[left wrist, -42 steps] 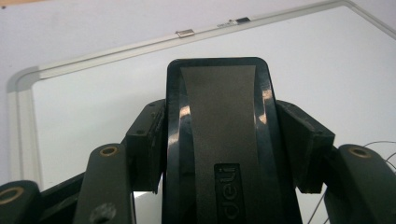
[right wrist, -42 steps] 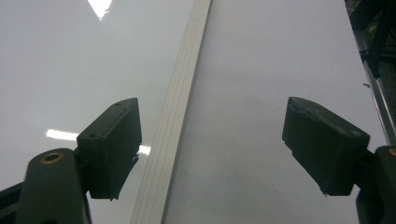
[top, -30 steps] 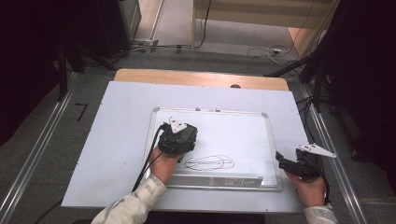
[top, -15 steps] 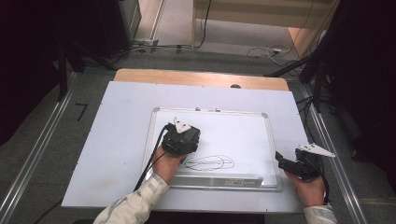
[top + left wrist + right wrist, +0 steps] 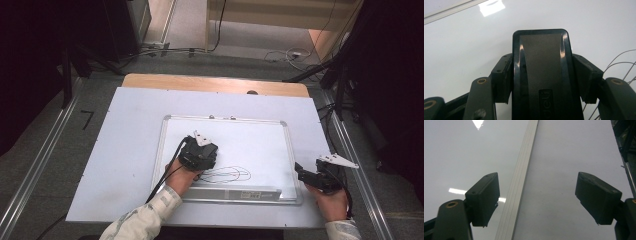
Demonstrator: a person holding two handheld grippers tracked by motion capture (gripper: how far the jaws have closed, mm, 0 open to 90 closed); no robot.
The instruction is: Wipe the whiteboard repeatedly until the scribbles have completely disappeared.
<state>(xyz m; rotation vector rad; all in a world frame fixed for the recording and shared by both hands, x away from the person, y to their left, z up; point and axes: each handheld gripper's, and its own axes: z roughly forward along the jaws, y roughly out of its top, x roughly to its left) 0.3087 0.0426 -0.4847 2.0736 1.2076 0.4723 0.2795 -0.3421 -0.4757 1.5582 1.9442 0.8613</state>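
Nearby: scribble (image 5: 227,174) beside eraser (image 5: 541,75), whiteboard frame (image 5: 520,182) under right gripper (image 5: 536,200).

I'm working in what looks like a lab recording bay: a wooden table (image 5: 215,84) under a white cover sheet (image 5: 125,150), aluminium rails (image 5: 35,170) on grey floor beside it, cables (image 5: 280,54) strewn behind it.

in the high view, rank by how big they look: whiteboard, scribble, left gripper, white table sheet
1. white table sheet
2. whiteboard
3. and 4. left gripper and scribble: look about alike, and the gripper stands nearer the camera, so unranked.
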